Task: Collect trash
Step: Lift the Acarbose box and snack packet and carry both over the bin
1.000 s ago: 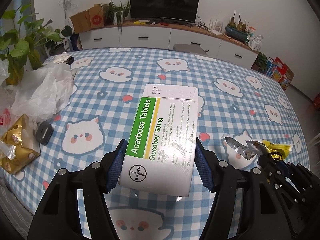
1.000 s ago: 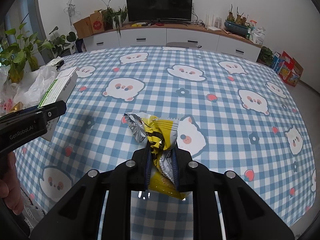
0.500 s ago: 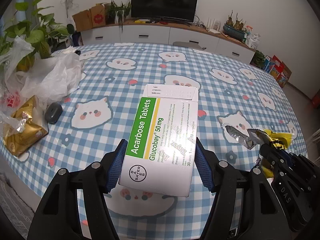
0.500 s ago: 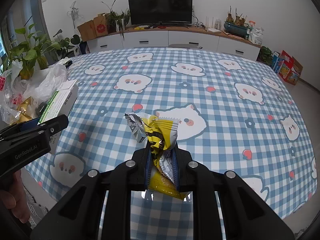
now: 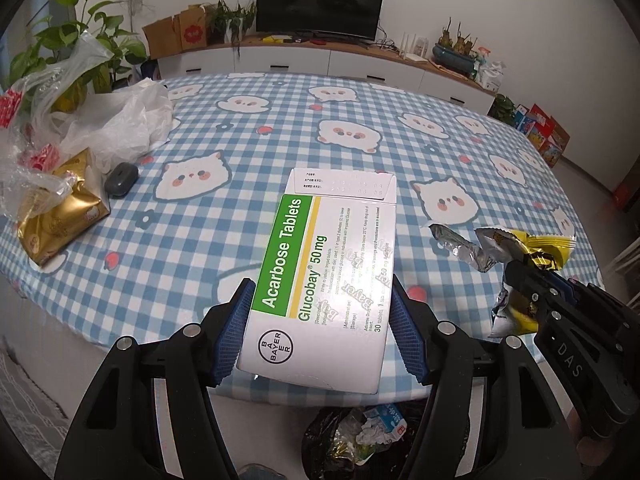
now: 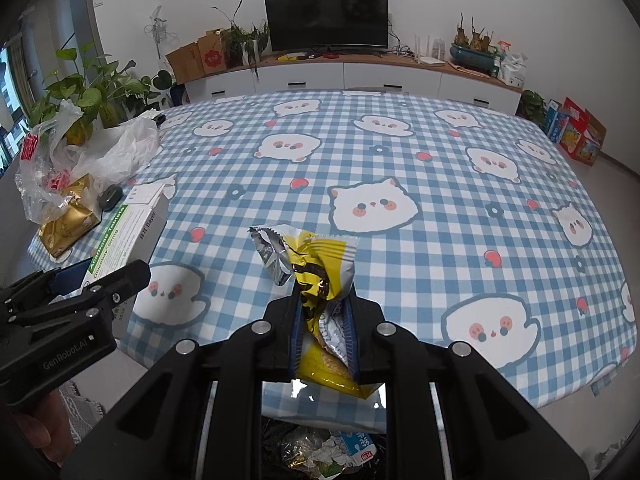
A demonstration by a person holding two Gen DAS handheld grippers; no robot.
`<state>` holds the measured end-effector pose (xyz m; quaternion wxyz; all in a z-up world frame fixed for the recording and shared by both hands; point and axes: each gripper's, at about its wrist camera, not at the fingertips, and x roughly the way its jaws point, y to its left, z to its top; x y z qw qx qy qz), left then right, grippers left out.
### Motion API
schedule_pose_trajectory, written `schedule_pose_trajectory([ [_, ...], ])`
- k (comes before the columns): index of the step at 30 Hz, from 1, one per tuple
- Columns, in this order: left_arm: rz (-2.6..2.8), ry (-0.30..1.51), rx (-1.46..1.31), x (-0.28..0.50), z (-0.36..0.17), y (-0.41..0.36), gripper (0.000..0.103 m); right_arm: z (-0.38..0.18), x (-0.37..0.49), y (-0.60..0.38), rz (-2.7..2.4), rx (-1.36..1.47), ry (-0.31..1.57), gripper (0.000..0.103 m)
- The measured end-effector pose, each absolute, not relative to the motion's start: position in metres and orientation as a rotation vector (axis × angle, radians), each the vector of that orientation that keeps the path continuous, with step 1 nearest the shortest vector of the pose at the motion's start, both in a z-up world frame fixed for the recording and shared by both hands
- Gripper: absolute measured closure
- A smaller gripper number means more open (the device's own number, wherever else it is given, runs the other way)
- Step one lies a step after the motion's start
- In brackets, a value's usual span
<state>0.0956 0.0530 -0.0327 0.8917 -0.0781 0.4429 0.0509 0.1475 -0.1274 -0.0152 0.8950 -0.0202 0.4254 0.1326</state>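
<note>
My left gripper is shut on a white and green Acarbose tablet box, held level past the table's near edge. My right gripper is shut on a crumpled yellow and silver snack wrapper. The wrapper also shows at the right of the left wrist view, and the box at the left of the right wrist view. A black trash bag with crumpled rubbish lies on the floor below both grippers; it also shows in the right wrist view.
The blue checked tablecloth covers the table. At its left stand clear plastic bags, a gold packet, a dark grey mouse-like object and a potted plant. A TV cabinet lines the far wall.
Both grippers have drawn back toward the table's near edge with their loads. The table edge and the trash bag on the floor have come into view below them.
</note>
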Motion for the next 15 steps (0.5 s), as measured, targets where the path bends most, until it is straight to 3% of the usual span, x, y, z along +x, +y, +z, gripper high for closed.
schedule_pose_trajectory([
  [15, 0.101, 0.940, -0.198, 0.021, -0.051, 0.049, 0.040, -0.020, 0.090, -0.138, 0.279, -0.052, 0.881, 0.087],
])
